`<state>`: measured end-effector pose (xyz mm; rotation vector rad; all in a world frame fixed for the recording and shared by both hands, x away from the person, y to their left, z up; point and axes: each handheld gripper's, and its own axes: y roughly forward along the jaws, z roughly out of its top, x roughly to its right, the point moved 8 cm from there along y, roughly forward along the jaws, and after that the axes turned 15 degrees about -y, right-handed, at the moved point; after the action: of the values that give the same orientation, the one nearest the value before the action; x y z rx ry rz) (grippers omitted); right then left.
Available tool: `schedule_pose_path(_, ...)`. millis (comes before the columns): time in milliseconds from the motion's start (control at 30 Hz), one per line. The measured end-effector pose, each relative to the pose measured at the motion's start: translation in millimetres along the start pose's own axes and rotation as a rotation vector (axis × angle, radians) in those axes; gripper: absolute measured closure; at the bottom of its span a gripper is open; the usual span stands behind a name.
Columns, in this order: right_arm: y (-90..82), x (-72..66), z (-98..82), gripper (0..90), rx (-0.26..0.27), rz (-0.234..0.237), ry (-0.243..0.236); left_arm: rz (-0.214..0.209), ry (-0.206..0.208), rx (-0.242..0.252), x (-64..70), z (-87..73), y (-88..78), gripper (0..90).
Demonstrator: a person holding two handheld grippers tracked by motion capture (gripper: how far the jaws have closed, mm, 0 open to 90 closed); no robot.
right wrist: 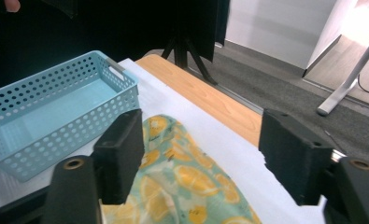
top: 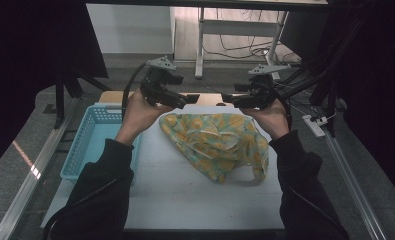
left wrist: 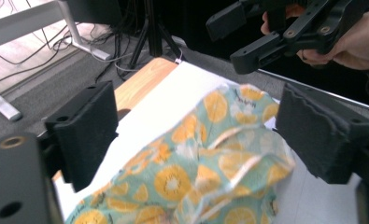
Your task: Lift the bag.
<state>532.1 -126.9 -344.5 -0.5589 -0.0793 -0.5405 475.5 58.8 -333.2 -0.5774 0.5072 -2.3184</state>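
**Cloth loose on the mat, both grippers open above its far edge**

Lemon-print cloth point(top: 217, 145) lies crumpled on the white mat point(top: 185, 195), right of the blue basket point(top: 92, 137), not touching it as far as the high view shows. All places below are relative to the cloth.

- Left gripper point(top: 187, 98): over the far-left corner, jaws wide apart, nothing pinched. In the left gripper view the cloth point(left wrist: 205, 172) bulges up between the 2 pads but neither pad presses on it
- Right gripper point(top: 229, 98): over the far-right edge, jaws also apart and empty. In the right gripper view the cloth point(right wrist: 182, 182) sits below and between the pads, basket point(right wrist: 46, 112) beyond it
- The 2 grippers point at each other, tips near but apart

Handling, my read:
- Thin woven fabric, light, fully limp, 0 stiffness; it will sag and fold wherever unsupported
- Not fragile, not slippery against foam pads, but a shallow bite may slip off a single layer
- Pale tape or strap lines run through the bunch; can't tell if they're ties or hem, view is too soft
- Best hold: 2 separate points on the far hem, 1 per gripper, pinching a raised fold rather than flat cloth on the mat
- Lift together, else it twists and drags
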Motion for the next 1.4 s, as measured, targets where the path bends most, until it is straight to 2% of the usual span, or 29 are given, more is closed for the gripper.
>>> schedule_pose_path(200,-2.6,-6.2,-6.1,20.4,0.020,0.003,0.016,-0.001,-0.037,-0.020,-4.8,-20.1,-2.8,4.2)
schedule_pose_path(300,-4.1,-9.5,-10.7,16.0,0.014,0.008,0.026,-0.013,-0.055,-0.024,-6.9,-30.3,-5.4,0.9)
schedule_pose_path(433,-5.6,-13.0,-18.7,9.4,-0.002,0.004,0.032,-0.015,-0.060,-0.023,-9.8,-43.3,-9.6,0.0)
schedule_pose_path(700,-5.9,-22.9,-39.6,3.0,-0.027,0.006,0.036,0.017,-0.071,-0.036,-14.7,-72.7,-17.3,0.0)
schedule_pose_path(867,-7.0,-31.5,-48.5,2.2,-0.027,0.013,0.027,0.027,-0.080,-0.043,-15.1,-87.7,-23.2,0.0)
schedule_pose_path(1000,-8.1,-39.2,-55.8,1.1,-0.031,0.009,0.015,0.012,-0.103,-0.043,-14.5,-100.7,-28.7,0.0)
schedule_pose_path(1167,-14.0,-46.0,-66.2,1.0,-0.027,0.005,0.028,0.004,-0.121,-0.071,-16.0,-121.2,-32.2,0.0)
schedule_pose_path(1400,-21.5,-52.8,-84.6,0.0,-0.051,-0.007,0.027,0.037,-0.141,-0.090,-22.6,-149.5,-37.1,0.0)
